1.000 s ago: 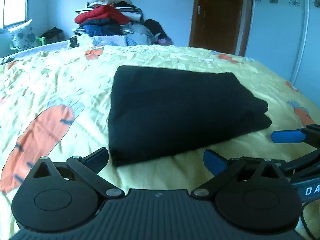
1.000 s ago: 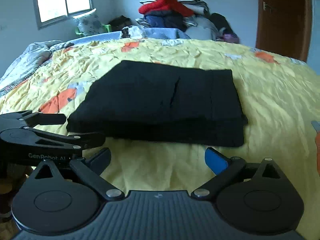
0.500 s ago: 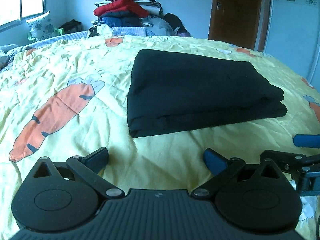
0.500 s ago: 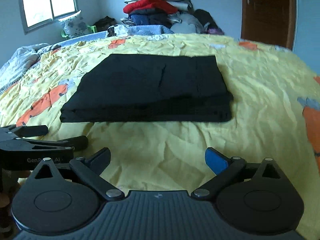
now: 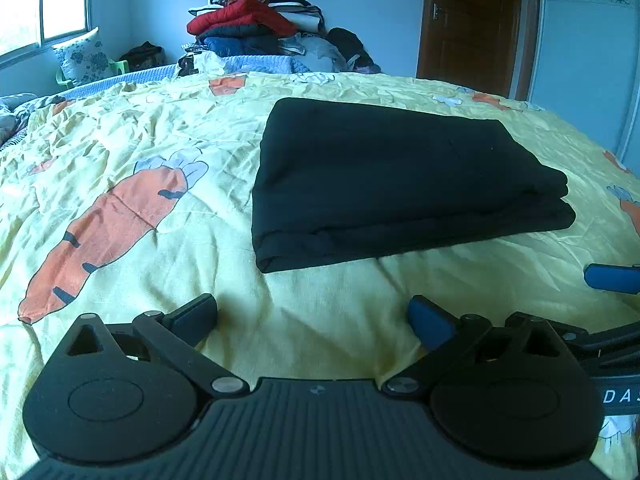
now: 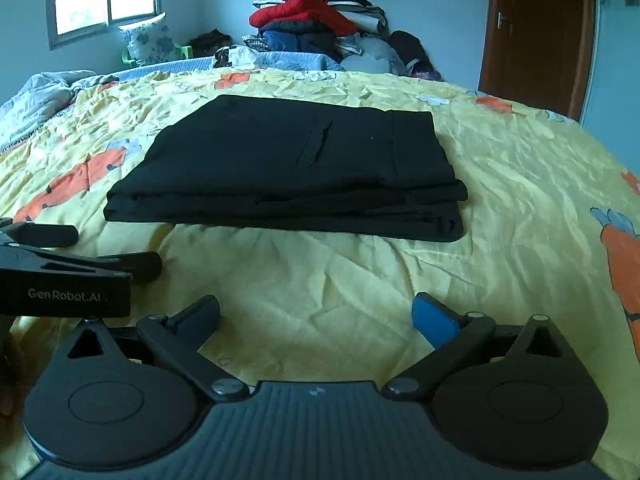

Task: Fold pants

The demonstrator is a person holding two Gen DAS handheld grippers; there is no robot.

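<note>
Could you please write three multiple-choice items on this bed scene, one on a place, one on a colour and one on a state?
1. Where do the black pants lie?
A. on the yellow bedspread
B. on top of the clothes pile
C. hanging on the door

2. What colour is the jacket near the top of the clothes pile beyond the bed?
A. green
B. red
C. white

3. How does the left gripper stand?
A. shut on the pants
B. shut on the bedspread
C. open, holding nothing

Answers:
1 A: the folded pants rest flat on the carrot-print bedspread.
2 B: a red jacket shows among the stacked clothes.
3 C: its fingers stand wide apart over bare bedspread, short of the pants; the right gripper stands likewise.
</note>
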